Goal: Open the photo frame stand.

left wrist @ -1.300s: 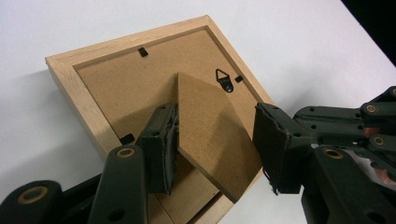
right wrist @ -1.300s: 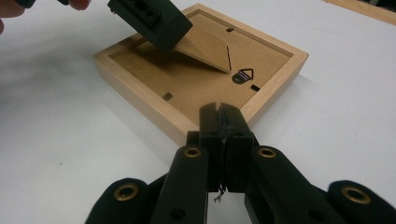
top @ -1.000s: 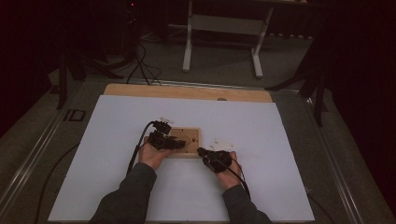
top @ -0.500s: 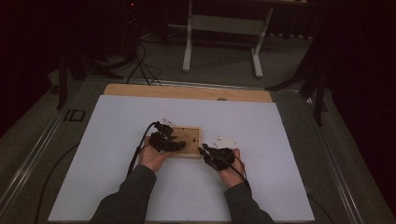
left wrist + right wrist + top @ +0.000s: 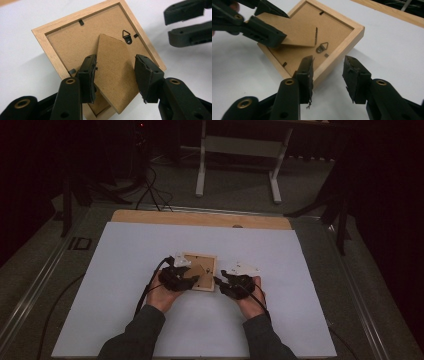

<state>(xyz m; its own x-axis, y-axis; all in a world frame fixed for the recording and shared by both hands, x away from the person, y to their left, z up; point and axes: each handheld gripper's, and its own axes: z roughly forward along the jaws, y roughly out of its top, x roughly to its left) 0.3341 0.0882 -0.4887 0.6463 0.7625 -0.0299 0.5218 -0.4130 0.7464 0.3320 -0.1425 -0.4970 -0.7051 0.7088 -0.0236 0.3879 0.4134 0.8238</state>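
A wooden picture frame (image 5: 202, 262) lies face down on the white sheet, its brown backing (image 5: 62, 42) up. A cardboard easel stand (image 5: 112, 67) is lifted off the backing, beside a metal hanger (image 5: 127, 36). My left gripper (image 5: 116, 75) straddles this stand, one jaw against each of its side edges. In the right gripper view the left gripper (image 5: 274, 25) holds the stand (image 5: 294, 30) raised. My right gripper (image 5: 328, 75) is open at the frame's near edge (image 5: 337, 45), its left jaw over the wood and nothing between the jaws. In the high view, both grippers (image 5: 192, 279) (image 5: 217, 281) flank the frame.
The white sheet (image 5: 150, 245) covers the table, with a bare wooden strip (image 5: 200, 219) along the far edge. Beyond the table stand white legs of a stand (image 5: 240, 145) and floor cables (image 5: 150, 190). Metal rails (image 5: 45, 275) border the table's left side.
Both hands have shifted only slightly around the frame. The frame itself lies where it lay.
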